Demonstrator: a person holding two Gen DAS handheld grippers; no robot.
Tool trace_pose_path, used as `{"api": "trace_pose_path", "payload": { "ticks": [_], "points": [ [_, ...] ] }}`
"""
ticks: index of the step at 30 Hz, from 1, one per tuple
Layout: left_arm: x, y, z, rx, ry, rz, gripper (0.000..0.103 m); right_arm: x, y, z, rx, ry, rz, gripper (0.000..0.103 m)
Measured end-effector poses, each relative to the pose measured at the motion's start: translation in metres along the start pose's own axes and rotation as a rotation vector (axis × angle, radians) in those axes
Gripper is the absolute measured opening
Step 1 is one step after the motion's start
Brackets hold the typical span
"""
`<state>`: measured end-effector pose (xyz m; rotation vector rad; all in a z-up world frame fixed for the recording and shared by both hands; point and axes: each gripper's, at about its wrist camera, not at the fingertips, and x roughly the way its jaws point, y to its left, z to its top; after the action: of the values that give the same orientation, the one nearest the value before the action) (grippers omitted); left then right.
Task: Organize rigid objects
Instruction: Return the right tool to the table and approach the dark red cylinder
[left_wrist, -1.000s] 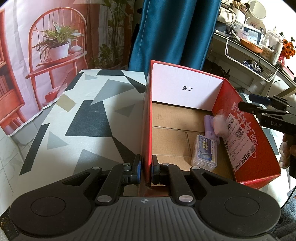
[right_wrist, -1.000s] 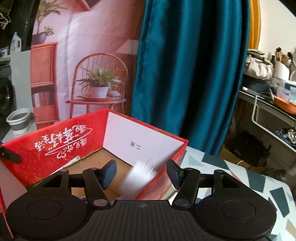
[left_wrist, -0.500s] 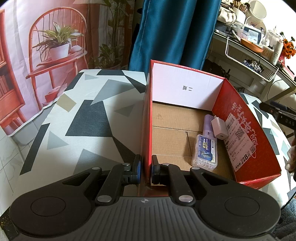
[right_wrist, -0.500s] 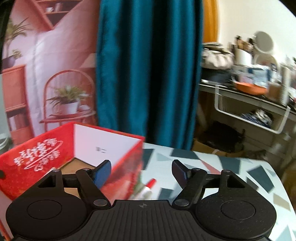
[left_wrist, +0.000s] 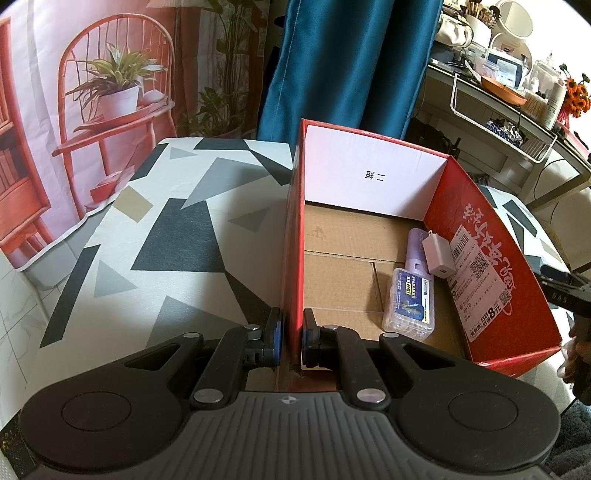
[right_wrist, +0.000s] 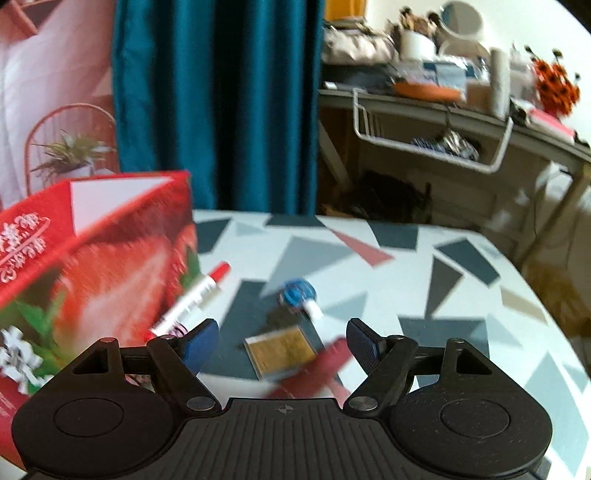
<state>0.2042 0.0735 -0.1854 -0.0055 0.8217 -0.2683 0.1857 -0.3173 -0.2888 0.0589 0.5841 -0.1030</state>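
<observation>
My left gripper (left_wrist: 291, 341) is shut on the near left wall of the red cardboard box (left_wrist: 480, 266). Inside the box lie a clear case with a blue label (left_wrist: 408, 304), a purple tube (left_wrist: 415, 247) and a white charger plug (left_wrist: 437, 254). My right gripper (right_wrist: 282, 341) is open above the patterned table, to the right of the box (right_wrist: 92, 266). Below its fingers lie a flat yellow-brown card (right_wrist: 280, 350) and a blurred red item (right_wrist: 314, 365). Beyond them are a blue and white item (right_wrist: 297, 295) and a red-capped marker (right_wrist: 192, 299) beside the box.
The table's geometric cloth (left_wrist: 166, 240) stretches left of the box. A teal curtain (right_wrist: 214, 103) hangs behind the table. A cluttered shelf with a white wire basket (right_wrist: 436, 147) stands at the back right. The table's right edge (right_wrist: 546, 295) curves close by.
The white plug left my right gripper and now lies in the box. That gripper swung right and down over the table items, its jaws wider. The left gripper has not moved.
</observation>
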Motion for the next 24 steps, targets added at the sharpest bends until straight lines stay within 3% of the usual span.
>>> {"api": "trace_pose_path", "payload": {
  "ticks": [14, 19, 24],
  "points": [
    [0.0, 0.002, -0.001, 0.0, 0.0, 0.002, 0.011, 0.014, 0.007, -0.022, -0.016, 0.122, 0.029, 0.071],
    [0.0, 0.002, -0.001, -0.002, -0.001, 0.001, 0.011, 0.019, 0.01, -0.021, -0.007, 0.146, 0.034, 0.046],
    [-0.001, 0.003, -0.002, -0.009, -0.002, -0.003, 0.011, 0.021, 0.005, -0.02, 0.048, 0.169, 0.035, 0.032]
  ]
}}
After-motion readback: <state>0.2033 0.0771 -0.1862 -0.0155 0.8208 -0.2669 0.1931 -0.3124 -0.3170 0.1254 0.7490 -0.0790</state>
